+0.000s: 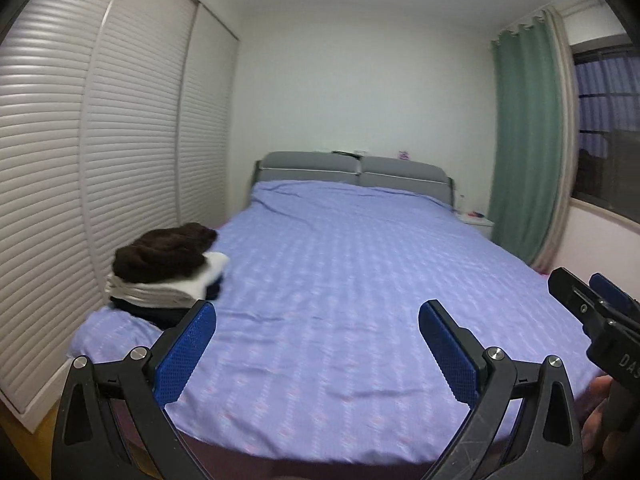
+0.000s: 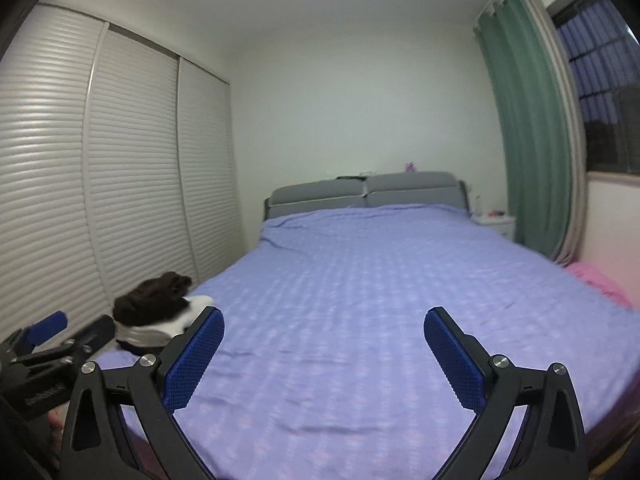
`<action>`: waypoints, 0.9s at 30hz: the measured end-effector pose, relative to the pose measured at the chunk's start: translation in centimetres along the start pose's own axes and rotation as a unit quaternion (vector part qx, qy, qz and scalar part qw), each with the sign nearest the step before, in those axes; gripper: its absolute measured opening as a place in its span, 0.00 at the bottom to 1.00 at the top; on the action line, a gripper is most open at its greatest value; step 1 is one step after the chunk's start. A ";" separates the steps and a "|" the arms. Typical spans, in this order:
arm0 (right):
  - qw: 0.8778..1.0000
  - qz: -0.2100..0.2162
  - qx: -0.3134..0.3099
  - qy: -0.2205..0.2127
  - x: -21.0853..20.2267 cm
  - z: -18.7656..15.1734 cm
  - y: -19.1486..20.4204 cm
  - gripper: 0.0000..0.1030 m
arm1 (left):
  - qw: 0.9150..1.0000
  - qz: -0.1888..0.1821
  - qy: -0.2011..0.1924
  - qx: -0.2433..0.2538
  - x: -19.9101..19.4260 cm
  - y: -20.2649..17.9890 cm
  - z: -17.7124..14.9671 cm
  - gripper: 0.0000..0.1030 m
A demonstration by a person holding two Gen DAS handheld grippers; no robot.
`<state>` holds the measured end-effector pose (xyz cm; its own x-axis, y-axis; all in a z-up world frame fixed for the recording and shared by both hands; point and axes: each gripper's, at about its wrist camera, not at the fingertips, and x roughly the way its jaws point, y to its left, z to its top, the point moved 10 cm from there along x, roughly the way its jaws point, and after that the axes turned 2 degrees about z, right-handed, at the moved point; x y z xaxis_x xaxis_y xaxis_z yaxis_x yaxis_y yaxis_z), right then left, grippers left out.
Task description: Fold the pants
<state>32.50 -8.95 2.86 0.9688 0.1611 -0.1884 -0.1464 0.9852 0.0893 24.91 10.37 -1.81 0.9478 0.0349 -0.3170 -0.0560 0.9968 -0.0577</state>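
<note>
Above the bed, both tongs gape empty; stacked clothes blur, partly hidden.

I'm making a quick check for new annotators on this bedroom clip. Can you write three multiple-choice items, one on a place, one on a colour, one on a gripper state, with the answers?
1. Where does the pile of clothes lie on the bed?
A. near the left edge, on the wardrobe side
B. against the headboard
C. in the middle

2. What colour is the top garment of the pile?
A. pink
B. dark brown
C. green

3. How does the left hand-held gripper stand?
A. shut on cloth
B. shut, empty
C. open, empty

Answers:
1 A, the pile sits by the bed's left edge next to the louvred wardrobe.
2 B, dark brown fabric lies over white folded cloth.
3 C, its blue pads are spread apart with only bedspread between.
</note>
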 end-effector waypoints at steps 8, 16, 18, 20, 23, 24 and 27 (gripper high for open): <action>1.000 -0.024 -0.006 0.000 -8.7 -0.4 -2.5 0.99 | 0.999 -0.025 0.012 0.018 -5.1 -4.4 -2.5 1.00; 0.999 -0.037 0.005 0.006 -13.9 -1.7 -3.6 0.99 | 0.999 -0.024 -0.008 0.045 -9.6 -7.1 -3.1 1.00; 0.999 -0.044 0.012 0.005 -14.5 -1.9 -4.1 0.99 | 0.999 -0.034 -0.003 0.040 -10.1 -7.5 -3.3 1.00; 0.999 -0.050 0.014 0.009 -14.9 -2.3 -4.7 0.99 | 0.999 -0.038 0.003 0.038 -10.2 -7.7 -3.6 1.00; 0.998 -0.059 0.011 0.009 -14.9 -2.8 -5.4 0.99 | 0.998 -0.035 0.004 0.046 -10.3 -8.0 -4.0 1.00; 0.998 -0.059 0.011 0.011 -14.7 -3.1 -5.5 0.99 | 0.998 -0.035 0.005 0.047 -10.4 -8.1 -4.2 1.00; 0.998 -0.065 0.017 0.019 -14.2 -3.8 -6.3 0.99 | 0.998 -0.030 0.001 0.061 -10.6 -8.6 -4.3 1.00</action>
<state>18.94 -17.25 1.21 0.9708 0.0354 -0.2372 -0.0133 0.9955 0.0940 13.99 1.15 -2.02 0.9476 -0.0258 -0.3185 0.0400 0.9985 0.0381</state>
